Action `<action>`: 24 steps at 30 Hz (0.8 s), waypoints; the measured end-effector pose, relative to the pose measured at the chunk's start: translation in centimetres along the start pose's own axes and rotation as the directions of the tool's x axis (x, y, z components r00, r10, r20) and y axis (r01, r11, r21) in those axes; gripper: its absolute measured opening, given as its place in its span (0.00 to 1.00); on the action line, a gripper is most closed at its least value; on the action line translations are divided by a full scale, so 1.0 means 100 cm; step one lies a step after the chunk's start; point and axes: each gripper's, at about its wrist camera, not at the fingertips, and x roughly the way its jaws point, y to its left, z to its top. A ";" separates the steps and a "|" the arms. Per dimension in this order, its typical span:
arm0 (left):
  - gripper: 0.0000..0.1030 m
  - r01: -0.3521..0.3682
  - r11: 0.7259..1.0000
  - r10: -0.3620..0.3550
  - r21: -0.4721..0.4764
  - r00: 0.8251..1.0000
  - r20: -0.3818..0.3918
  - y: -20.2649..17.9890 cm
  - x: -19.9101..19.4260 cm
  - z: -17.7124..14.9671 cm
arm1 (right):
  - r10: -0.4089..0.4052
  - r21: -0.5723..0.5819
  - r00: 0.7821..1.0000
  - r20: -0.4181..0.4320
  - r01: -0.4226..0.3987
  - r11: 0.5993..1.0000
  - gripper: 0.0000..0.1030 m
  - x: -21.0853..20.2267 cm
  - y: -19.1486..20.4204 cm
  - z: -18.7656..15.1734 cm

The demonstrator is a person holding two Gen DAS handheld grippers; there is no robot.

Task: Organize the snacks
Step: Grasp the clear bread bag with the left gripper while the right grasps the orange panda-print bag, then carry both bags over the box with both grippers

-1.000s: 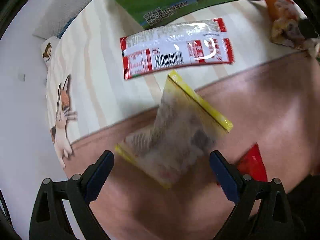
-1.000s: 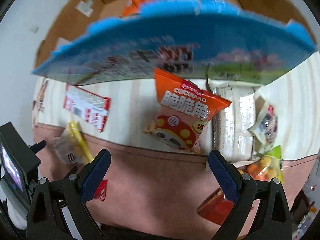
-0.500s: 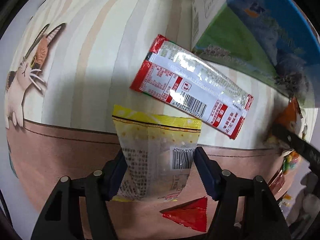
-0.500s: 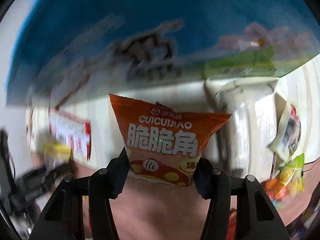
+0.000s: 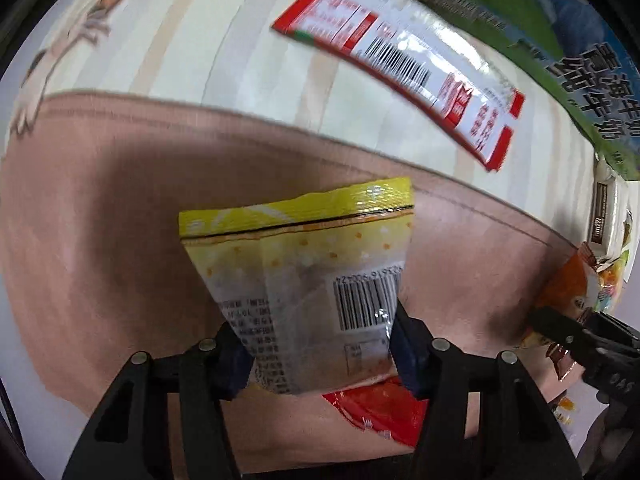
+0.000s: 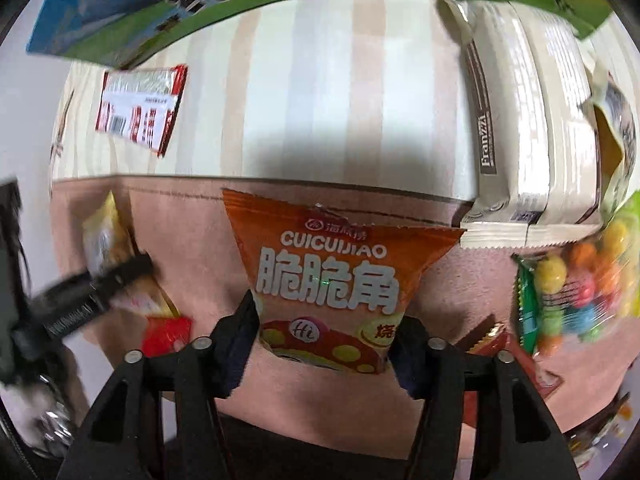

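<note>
My left gripper (image 5: 320,356) is shut on a yellow snack packet (image 5: 308,280) with a barcode and holds it above the pink cloth (image 5: 120,200). My right gripper (image 6: 324,344) is shut on an orange CUICUIJIAO snack bag (image 6: 332,276) and holds it above the same cloth (image 6: 460,280). The right gripper and orange bag also show at the right edge of the left wrist view (image 5: 576,304). The left gripper with the yellow packet shows at the left of the right wrist view (image 6: 104,256).
A red-and-white packet (image 5: 412,64) lies on the striped cloth (image 5: 224,40) near a blue-green milk carton box (image 6: 200,4). A beige Franzzi pack (image 6: 520,120), a bag of coloured candies (image 6: 580,288) and a red wrapper (image 5: 380,412) lie around.
Both grippers have closed on their packets and lifted them off the cloth, drawing back from the box. The yellow packet and orange bag now hang between the fingers.
</note>
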 end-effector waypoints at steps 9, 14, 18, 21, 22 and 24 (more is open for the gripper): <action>0.42 -0.041 0.999 0.041 -0.003 0.997 0.069 -0.016 -0.016 -0.018 | -0.026 0.063 0.993 0.113 0.019 0.998 0.51 -0.009 -0.019 -0.007; 0.39 -0.047 0.999 0.044 0.024 0.993 0.112 -0.031 -0.044 -0.033 | 0.015 0.053 0.988 0.153 -0.024 0.998 0.46 -0.029 -0.025 -0.022; 0.39 0.004 0.999 -0.009 0.033 0.986 0.164 -0.036 -0.089 -0.042 | 0.092 0.038 0.977 0.191 -0.101 0.994 0.46 -0.068 -0.020 -0.029; 0.39 0.072 0.996 -0.082 0.055 0.972 0.222 -0.050 -0.134 -0.044 | 0.155 0.003 0.958 0.241 -0.161 0.987 0.46 -0.113 -0.017 -0.029; 0.39 0.096 0.993 -0.110 0.067 0.962 0.249 -0.058 -0.152 -0.043 | 0.175 -0.009 0.950 0.259 -0.179 0.984 0.46 -0.130 -0.018 -0.028; 0.39 0.128 0.986 -0.153 0.103 0.945 0.288 -0.070 -0.182 -0.032 | 0.202 -0.034 0.931 0.303 -0.201 0.979 0.46 -0.166 -0.013 -0.024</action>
